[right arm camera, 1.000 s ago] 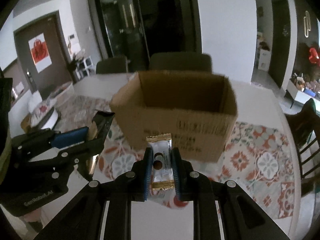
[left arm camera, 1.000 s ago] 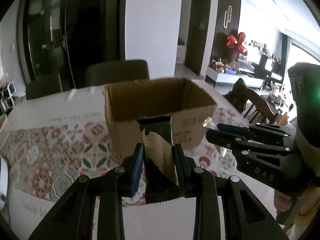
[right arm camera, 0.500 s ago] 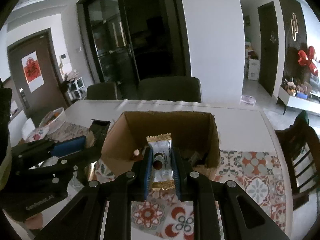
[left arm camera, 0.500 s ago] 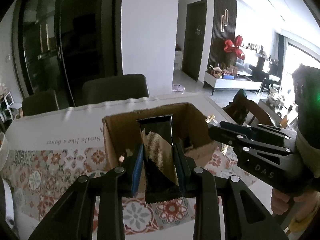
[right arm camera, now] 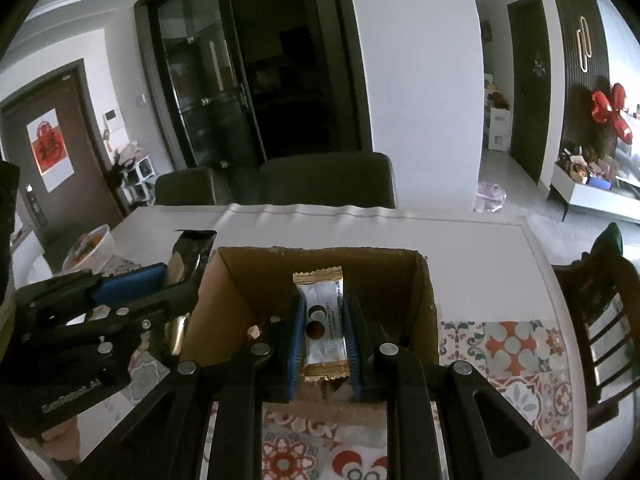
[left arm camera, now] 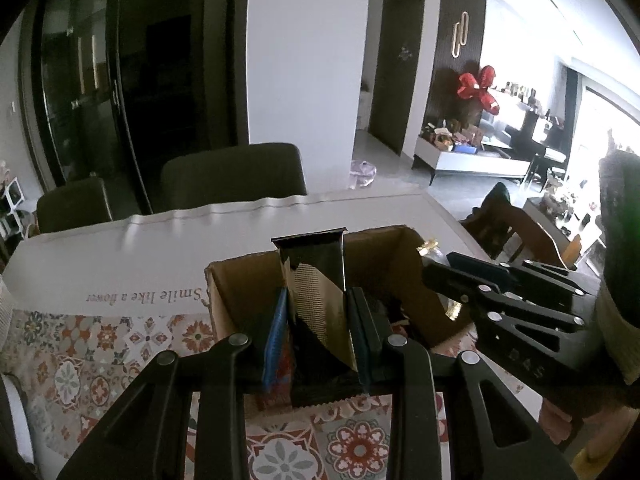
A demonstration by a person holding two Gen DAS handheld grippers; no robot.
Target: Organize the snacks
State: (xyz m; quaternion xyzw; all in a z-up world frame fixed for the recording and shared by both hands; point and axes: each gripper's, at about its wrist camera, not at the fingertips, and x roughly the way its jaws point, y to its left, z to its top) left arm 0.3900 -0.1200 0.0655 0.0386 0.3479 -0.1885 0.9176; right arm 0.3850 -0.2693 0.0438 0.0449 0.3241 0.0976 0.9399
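Both tongs now raised over the open box point(right arm camera: 320, 280), which a second ago stood ahead at the same level. Left tongs point(left arm camera: 318, 332) clamped on a dark foil pack point(left arm camera: 316, 280), just above the box's near wall. Right tongs point(right arm camera: 322, 340) clamped on a white-and-gold bar point(right arm camera: 323, 320), over the inside. Probably ready for release; both snacks not yet dropped in.

Both wrist views look forward along their own fingers, down and close over the open cardboard box point(left arm camera: 240, 292) point(right arm camera: 240, 288) on the desk point(left arm camera: 120, 256) point(right arm camera: 480, 248). Each catches the other gripper at its frame edge, with the same dark chairs point(left arm camera: 234, 176) point(right arm camera: 328, 180) behind.
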